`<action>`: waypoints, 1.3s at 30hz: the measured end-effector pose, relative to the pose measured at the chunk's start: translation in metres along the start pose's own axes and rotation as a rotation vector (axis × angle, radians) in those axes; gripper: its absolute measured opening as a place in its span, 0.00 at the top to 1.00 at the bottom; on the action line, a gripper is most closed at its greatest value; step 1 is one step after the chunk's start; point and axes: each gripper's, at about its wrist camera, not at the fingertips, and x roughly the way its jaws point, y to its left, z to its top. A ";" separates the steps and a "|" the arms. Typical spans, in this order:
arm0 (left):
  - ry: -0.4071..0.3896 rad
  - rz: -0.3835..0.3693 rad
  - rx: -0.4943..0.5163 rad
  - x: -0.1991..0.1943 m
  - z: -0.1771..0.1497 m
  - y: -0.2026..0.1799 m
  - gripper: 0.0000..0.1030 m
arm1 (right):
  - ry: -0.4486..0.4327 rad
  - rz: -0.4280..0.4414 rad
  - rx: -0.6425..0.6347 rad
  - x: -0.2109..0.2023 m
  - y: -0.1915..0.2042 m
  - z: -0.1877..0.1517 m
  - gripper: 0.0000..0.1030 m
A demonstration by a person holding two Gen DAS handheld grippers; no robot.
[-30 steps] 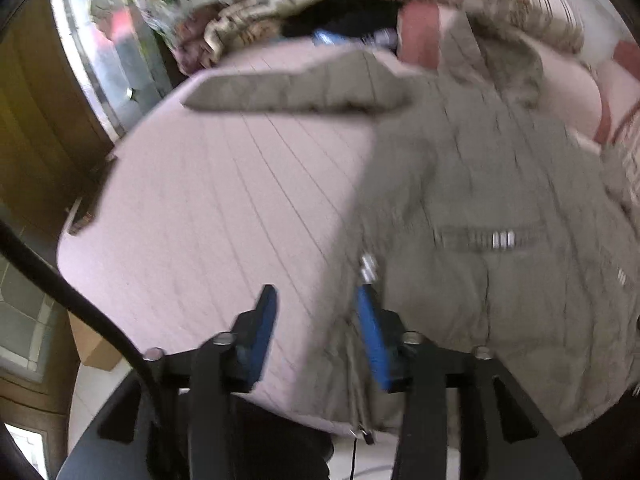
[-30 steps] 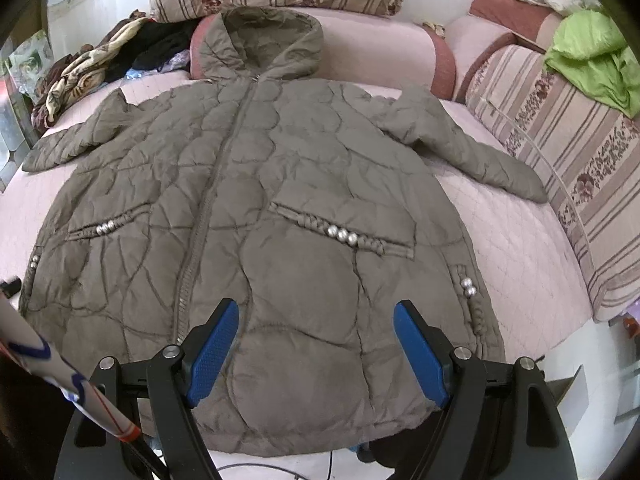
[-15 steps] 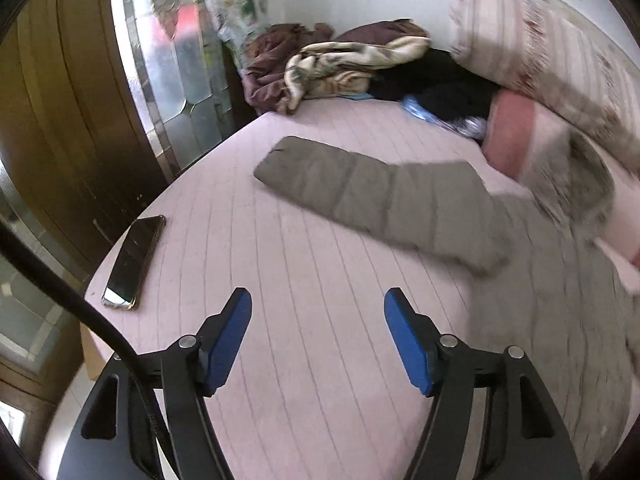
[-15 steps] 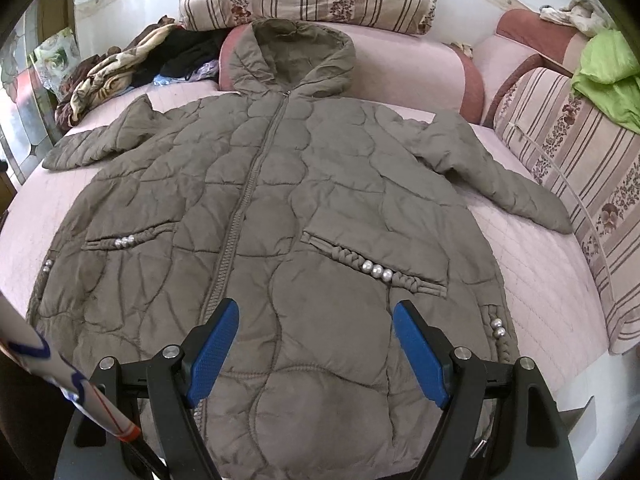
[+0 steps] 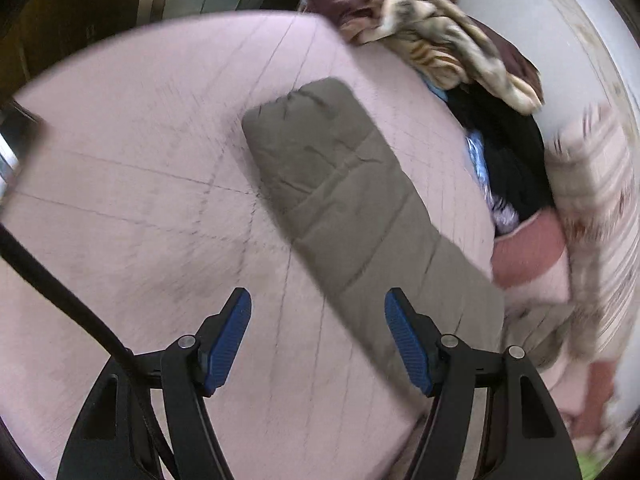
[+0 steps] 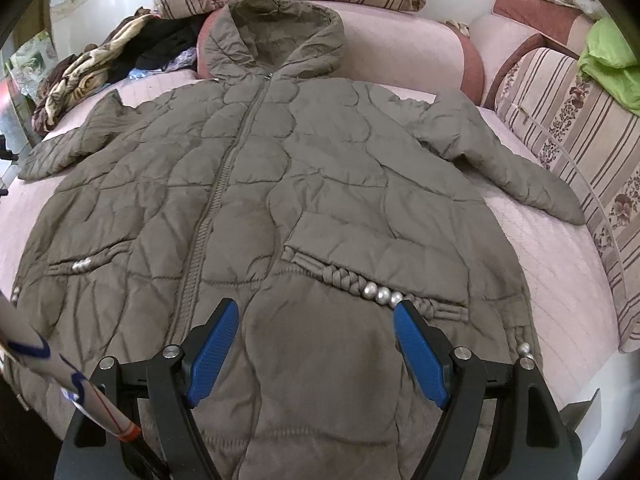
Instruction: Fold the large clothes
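Olive quilted hooded coat (image 6: 280,200) lies flat, front up, on pink bed (image 6: 560,272). Its sleeve (image 5: 352,208) runs diagonally up-left just ahead of left tongs (image 5: 318,344), nearer. Both left and right tongs (image 6: 316,354) gape wide, empty.

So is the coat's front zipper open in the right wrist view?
No, the zipper runs closed from the hem up to the hood, with both front panels of the coat joined along it.
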 end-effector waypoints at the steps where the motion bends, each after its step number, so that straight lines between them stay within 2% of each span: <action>1: 0.014 -0.031 -0.022 0.010 0.005 0.003 0.34 | 0.004 -0.005 0.001 0.004 0.000 0.003 0.19; 5: 0.046 -0.155 -0.087 0.044 0.020 0.006 0.34 | 0.012 -0.040 -0.005 0.018 0.000 0.013 0.19; 7: 0.032 -0.188 -0.105 0.051 0.027 0.004 0.26 | 0.011 -0.052 -0.002 0.023 -0.002 0.017 0.19; 8: 0.021 -0.215 -0.123 0.055 0.031 0.002 0.18 | 0.012 -0.054 0.001 0.025 -0.004 0.019 0.19; 9: 0.013 -0.223 -0.136 0.058 0.033 -0.001 0.14 | 0.012 -0.057 0.003 0.027 -0.004 0.021 0.19; 12: -0.007 -0.177 -0.119 0.063 0.038 -0.012 0.14 | 0.019 -0.067 0.017 0.035 -0.008 0.022 0.19; 13: -0.014 -0.134 -0.084 0.064 0.037 -0.021 0.17 | 0.028 -0.061 0.027 0.039 -0.010 0.022 0.19; 14: -0.022 -0.094 -0.061 0.063 0.037 -0.024 0.37 | 0.036 -0.052 0.037 0.041 -0.012 0.021 0.19; 15: -0.020 -0.032 -0.027 0.063 0.035 -0.030 0.66 | 0.041 -0.041 0.052 0.043 -0.015 0.020 0.19; 16: 0.000 0.009 -0.007 0.067 0.034 -0.034 0.79 | 0.040 -0.034 0.059 0.044 -0.016 0.020 0.19; 17: 0.015 0.025 -0.001 0.068 0.031 -0.035 0.87 | 0.037 -0.032 0.059 0.044 -0.017 0.019 0.19; 18: 0.007 0.042 0.008 0.066 0.028 -0.039 0.89 | 0.035 -0.031 0.055 0.044 -0.016 0.019 0.19; 20: 0.001 0.065 0.039 0.060 0.021 -0.053 0.92 | 0.028 -0.029 0.044 0.043 -0.015 0.018 0.19; 22: -0.001 0.052 0.079 0.050 0.012 -0.069 0.93 | 0.020 -0.021 0.041 0.041 -0.015 0.018 0.26; 25: -0.025 0.005 0.182 0.022 -0.008 -0.110 0.93 | 0.006 -0.020 0.046 0.035 -0.017 0.017 0.35; 30: -0.004 -0.064 0.372 -0.004 -0.066 -0.181 0.94 | -0.033 -0.011 0.085 0.016 -0.029 0.015 0.35; 35: 0.081 -0.160 0.553 -0.006 -0.160 -0.237 0.94 | -0.061 0.000 0.137 -0.005 -0.047 0.012 0.35; 39: 0.195 -0.210 0.602 0.012 -0.233 -0.244 0.94 | -0.084 -0.007 0.159 -0.024 -0.060 0.005 0.35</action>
